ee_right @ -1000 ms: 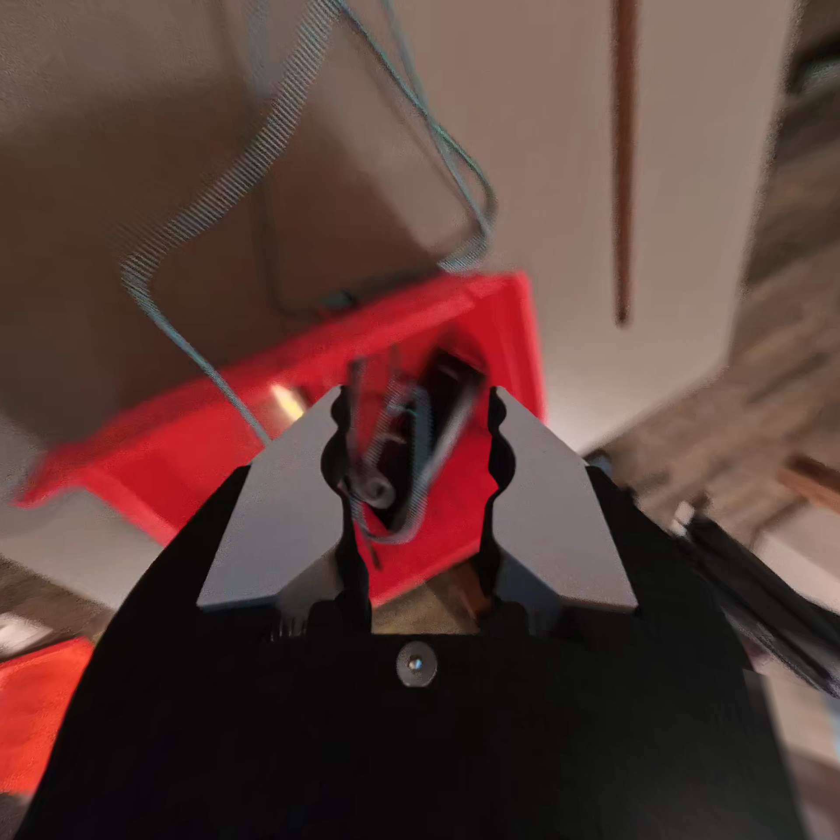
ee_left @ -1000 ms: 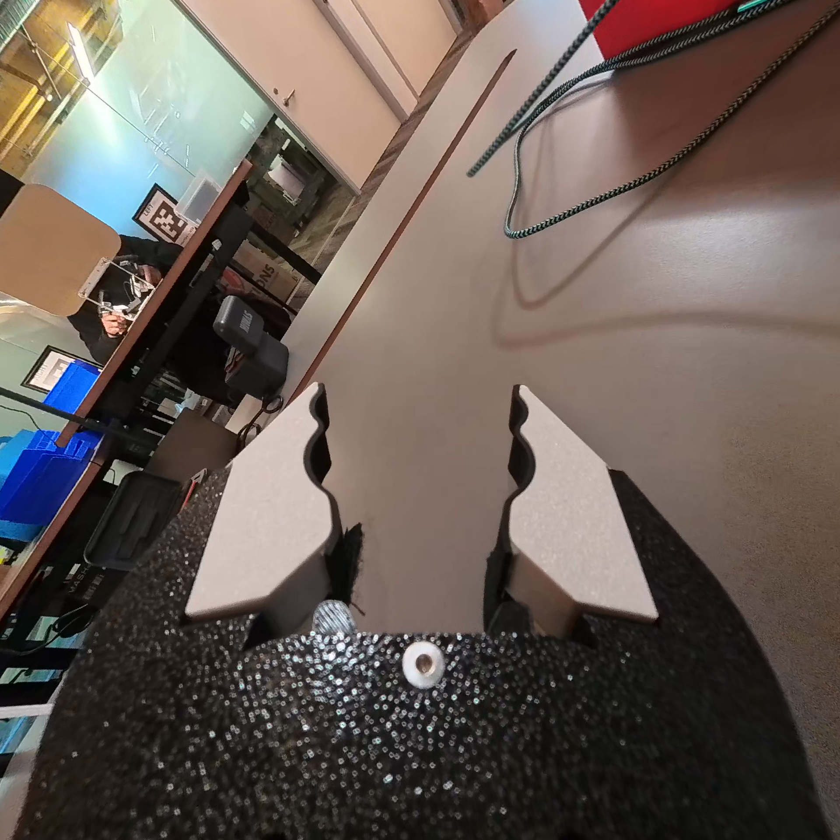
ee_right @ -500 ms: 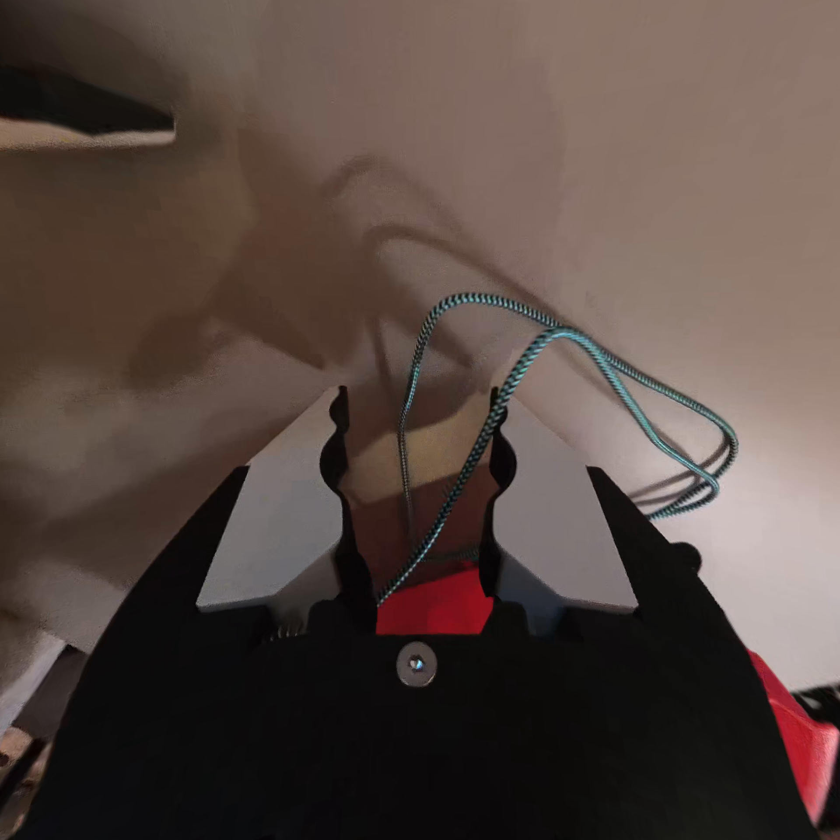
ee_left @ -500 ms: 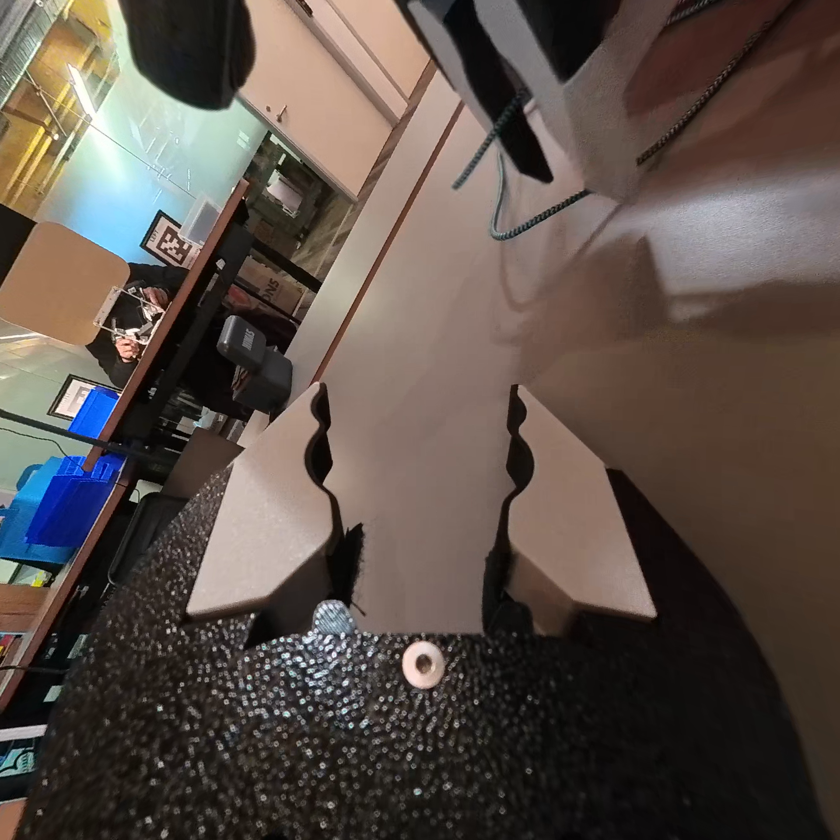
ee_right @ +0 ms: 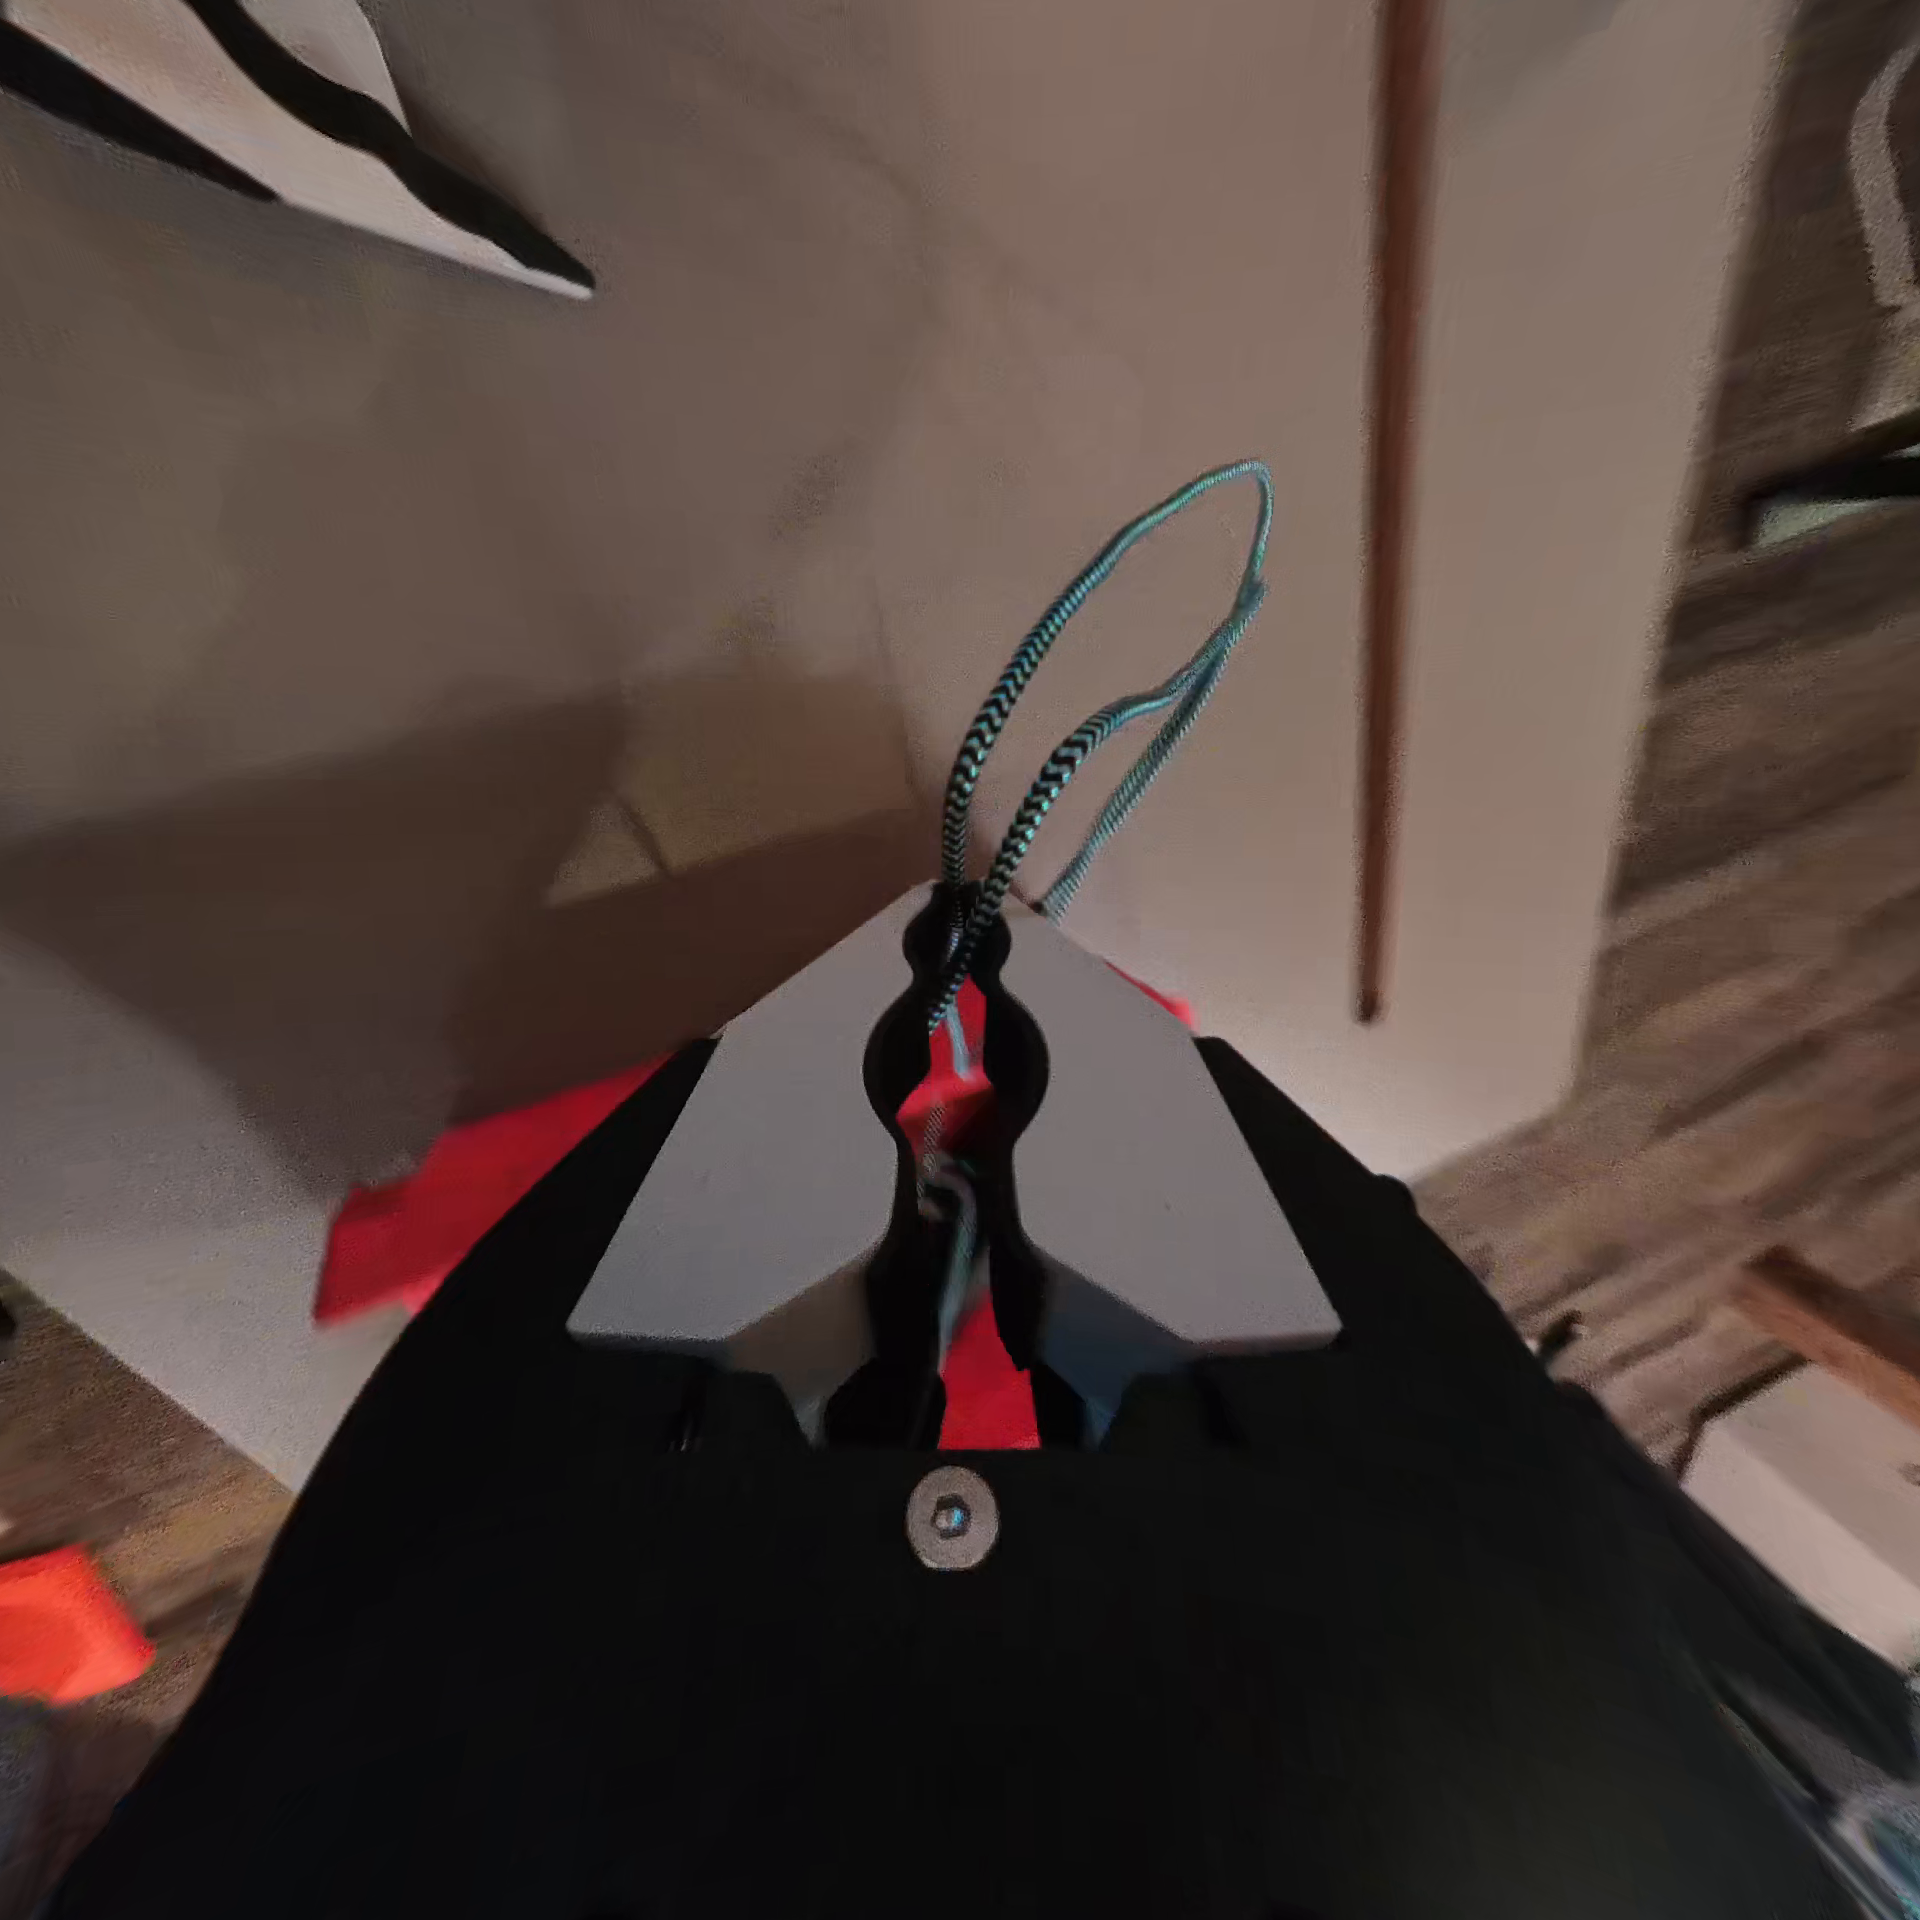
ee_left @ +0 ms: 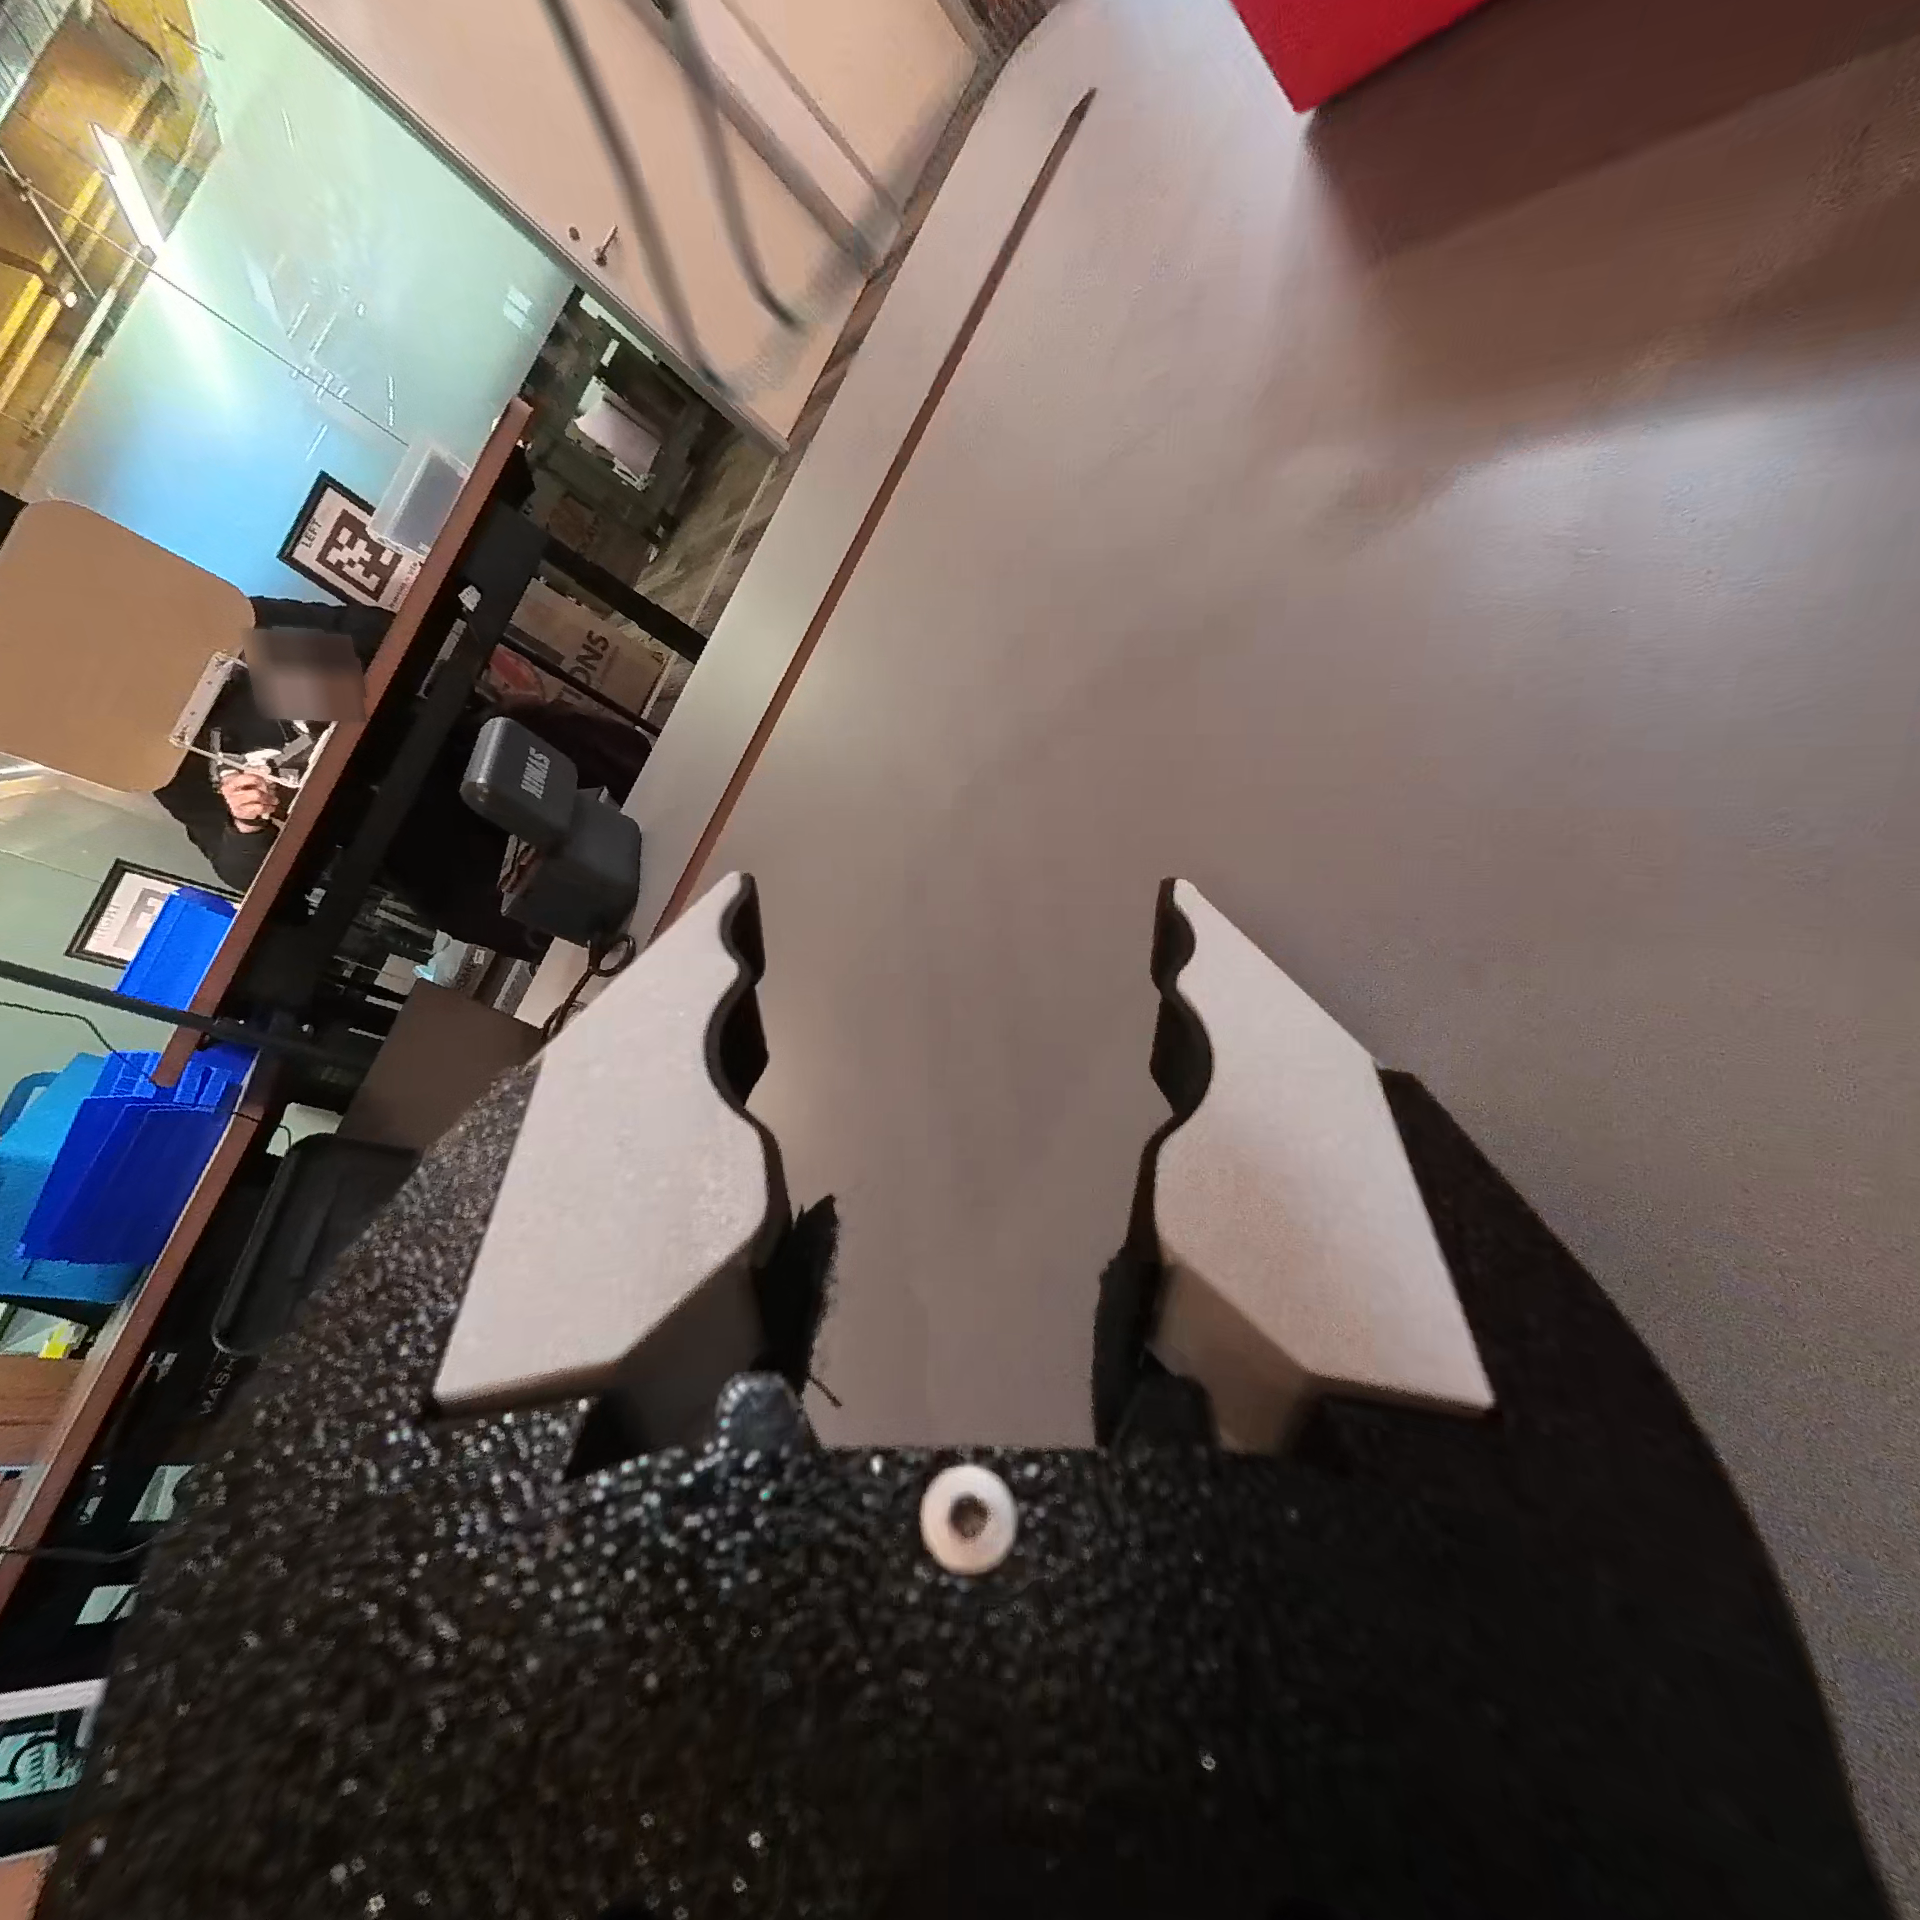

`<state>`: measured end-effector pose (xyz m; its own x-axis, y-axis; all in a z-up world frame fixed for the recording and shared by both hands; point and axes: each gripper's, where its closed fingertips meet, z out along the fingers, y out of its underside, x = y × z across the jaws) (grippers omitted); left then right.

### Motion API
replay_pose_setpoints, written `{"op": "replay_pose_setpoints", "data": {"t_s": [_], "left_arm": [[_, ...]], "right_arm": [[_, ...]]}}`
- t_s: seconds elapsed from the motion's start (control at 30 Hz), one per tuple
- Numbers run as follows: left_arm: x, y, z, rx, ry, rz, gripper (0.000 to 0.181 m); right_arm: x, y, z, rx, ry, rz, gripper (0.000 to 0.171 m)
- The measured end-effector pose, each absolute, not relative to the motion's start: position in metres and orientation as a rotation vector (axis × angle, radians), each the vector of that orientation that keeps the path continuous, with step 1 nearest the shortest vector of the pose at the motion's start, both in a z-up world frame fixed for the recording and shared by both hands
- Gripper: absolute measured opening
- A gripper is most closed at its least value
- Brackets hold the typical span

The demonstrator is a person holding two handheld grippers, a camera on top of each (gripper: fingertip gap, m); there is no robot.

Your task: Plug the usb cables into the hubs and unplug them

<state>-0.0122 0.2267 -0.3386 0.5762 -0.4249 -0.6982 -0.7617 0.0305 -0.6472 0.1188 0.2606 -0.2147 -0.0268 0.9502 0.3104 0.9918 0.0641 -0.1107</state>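
My right gripper (ee_right: 961, 902) is shut on a teal-and-black braided usb cable (ee_right: 1081, 649). It holds the cable in the air above the table, and two loops stick up past the fingertips. The same cable shows blurred at the top of the left wrist view (ee_left: 727, 156). A red bin (ee_right: 468, 1195) lies below the right gripper, and its corner shows in the left wrist view (ee_left: 1351, 42). My left gripper (ee_left: 956, 904) is open and empty, low over the grey-brown table (ee_left: 1351, 727). It also shows at the top left of the right wrist view (ee_right: 343, 135). No hub is in view.
A thin slot (ee_left: 883, 499) runs along the table. Past the table's left edge stand another desk (ee_left: 343, 748), blue bins (ee_left: 94, 1143) and a seated person (ee_left: 260, 769). A second red piece (ee_right: 62, 1652) lies at the lower left of the right wrist view. The left gripper's tips are roughly 20 centimeters from the right gripper's.
My right gripper has closed on the braided cable and lifted it off the table. The cable no longer lies on the table in the left wrist view. The left gripper stayed nearly still.
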Motion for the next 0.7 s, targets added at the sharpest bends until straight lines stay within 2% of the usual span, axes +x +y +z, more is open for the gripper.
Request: {"op": "replay_pose_setpoints", "data": {"t_s": [0.17,0.27,0.37,0.5,0.6,0.7], "left_arm": [[-0.012,0.227,-0.339,-1.600,1.017,0.342,0.073],[-0.014,0.227,-0.339,-1.607,1.007,0.339,0.072],[-0.015,0.227,-0.339,-1.613,1.000,0.333,0.072],[-0.014,0.227,-0.340,-1.611,1.009,0.337,0.071],[-0.013,0.226,-0.340,-1.608,1.016,0.343,0.070],[-0.013,0.226,-0.340,-1.607,1.019,0.344,0.070]], "right_arm": [[0.196,0.282,-0.080,-1.825,-1.852,-0.575,0.001],[0.243,0.288,-0.050,-1.850,-1.817,-0.731,0.001],[0.280,0.292,-0.081,-1.921,-1.948,-0.826,0.001],[0.321,0.299,-0.167,-1.963,-2.224,-0.993,0.000],[0.323,0.304,-0.220,-1.933,-2.331,-0.920,0.001],[0.316,0.309,-0.251,-1.901,-2.364,-0.825,0.001]]}}
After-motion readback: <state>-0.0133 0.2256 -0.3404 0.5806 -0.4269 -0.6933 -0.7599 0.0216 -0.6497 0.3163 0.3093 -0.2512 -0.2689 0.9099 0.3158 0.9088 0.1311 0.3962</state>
